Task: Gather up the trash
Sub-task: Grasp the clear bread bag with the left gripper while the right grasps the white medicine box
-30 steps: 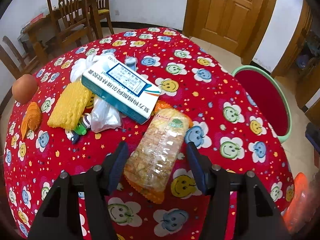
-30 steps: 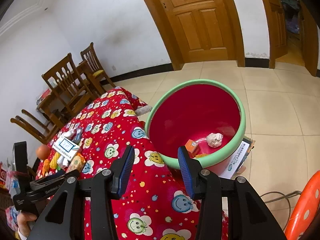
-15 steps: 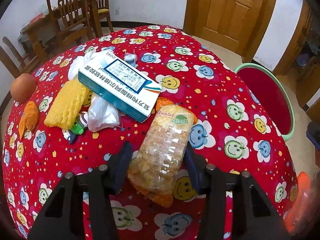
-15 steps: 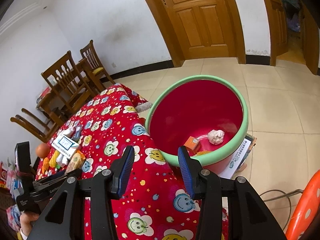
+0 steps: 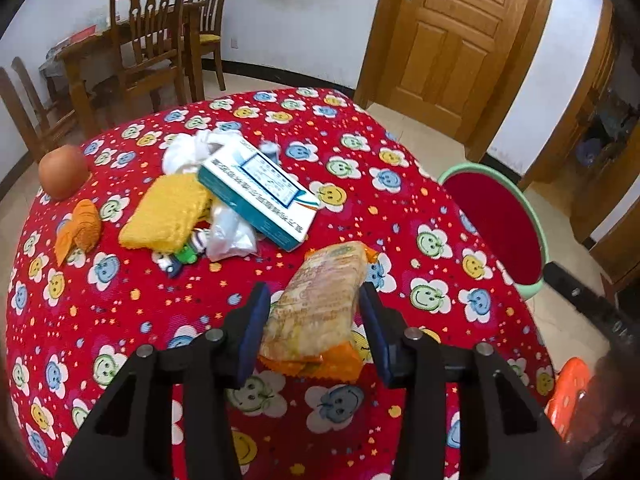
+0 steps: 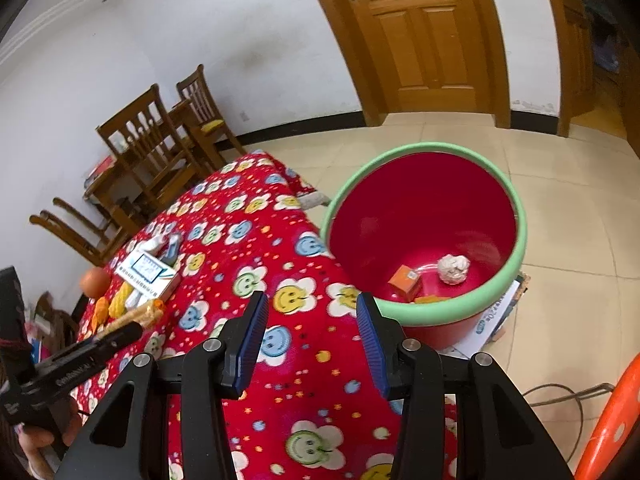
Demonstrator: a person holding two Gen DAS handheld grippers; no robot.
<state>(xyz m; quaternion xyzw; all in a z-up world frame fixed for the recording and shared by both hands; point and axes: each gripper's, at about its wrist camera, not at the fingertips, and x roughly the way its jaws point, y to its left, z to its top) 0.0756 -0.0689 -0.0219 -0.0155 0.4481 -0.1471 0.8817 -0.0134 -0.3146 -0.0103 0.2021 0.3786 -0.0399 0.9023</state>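
My left gripper (image 5: 312, 320) is shut on a clear-and-orange snack packet (image 5: 320, 300) and holds it lifted above the red smiley tablecloth (image 5: 400, 208). Behind it on the table lies a pile of trash: a teal-and-white box (image 5: 260, 196), a yellow foam net (image 5: 168, 212), white crumpled plastic (image 5: 232, 232) and orange peel (image 5: 80, 228). The red bin with a green rim (image 6: 516, 208) stands on the floor beside the table and holds an orange carton (image 6: 404, 282) and a paper ball (image 6: 452, 268). My right gripper (image 6: 308, 336) is open and empty above the table edge near the bin.
An orange fruit (image 5: 62, 170) sits at the table's far left edge. Wooden chairs (image 5: 160, 40) and a wooden door (image 5: 452, 40) stand beyond the table. An orange plastic stool (image 6: 608, 432) is at the lower right. Papers (image 6: 492, 320) lie under the bin.
My left gripper closed on the snack packet and lifted it off the tablecloth toward me. My right gripper shifted slightly and stayed open.
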